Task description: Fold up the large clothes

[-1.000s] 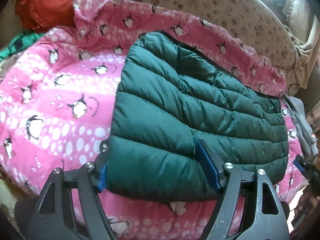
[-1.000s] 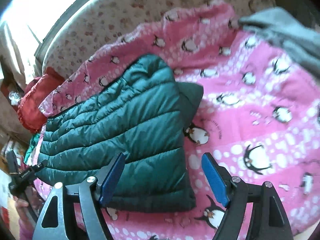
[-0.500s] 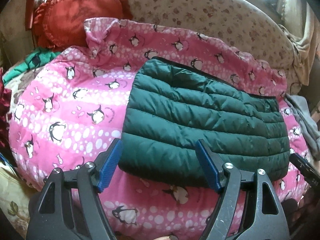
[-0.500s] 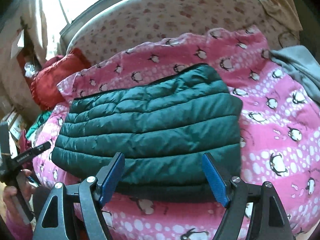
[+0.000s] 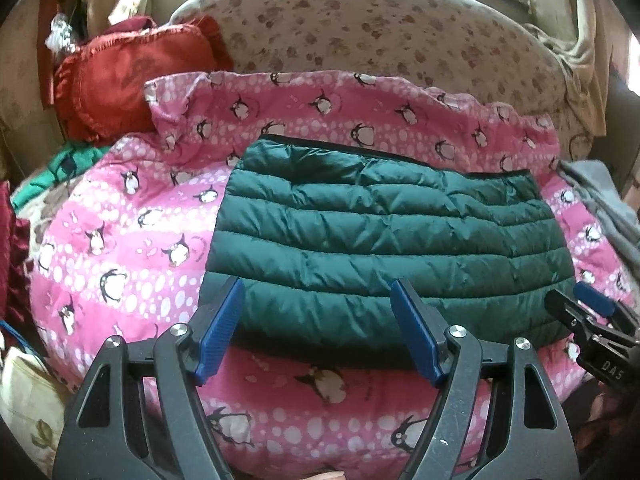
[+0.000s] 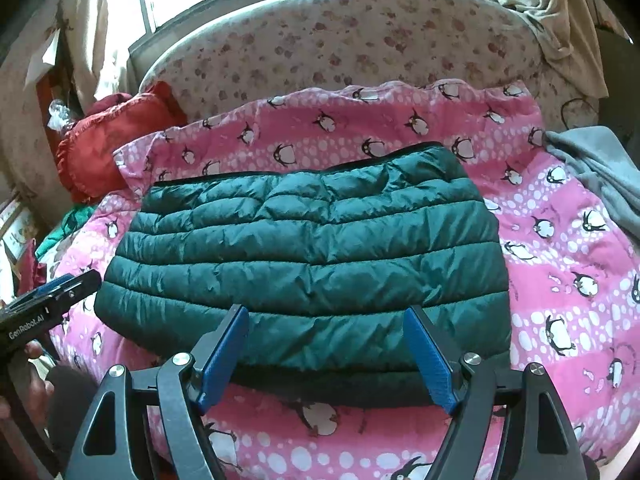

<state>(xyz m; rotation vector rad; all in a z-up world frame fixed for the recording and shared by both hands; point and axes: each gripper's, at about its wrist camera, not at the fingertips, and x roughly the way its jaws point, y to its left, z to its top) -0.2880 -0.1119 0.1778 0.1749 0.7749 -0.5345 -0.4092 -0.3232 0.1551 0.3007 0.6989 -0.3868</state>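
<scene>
A folded dark green quilted jacket (image 5: 380,248) lay flat at the middle of a pink penguin-print blanket (image 5: 120,240). The left gripper (image 5: 318,328) and right gripper (image 6: 326,354) hung above the jacket's near edge, jaws spread wide and empty. A red cushion (image 5: 128,80) sat beyond the blanket's far left corner.

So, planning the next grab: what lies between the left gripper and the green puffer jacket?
Only bare penguin blanket between left gripper and green puffer jacket, in the left wrist view.
</scene>
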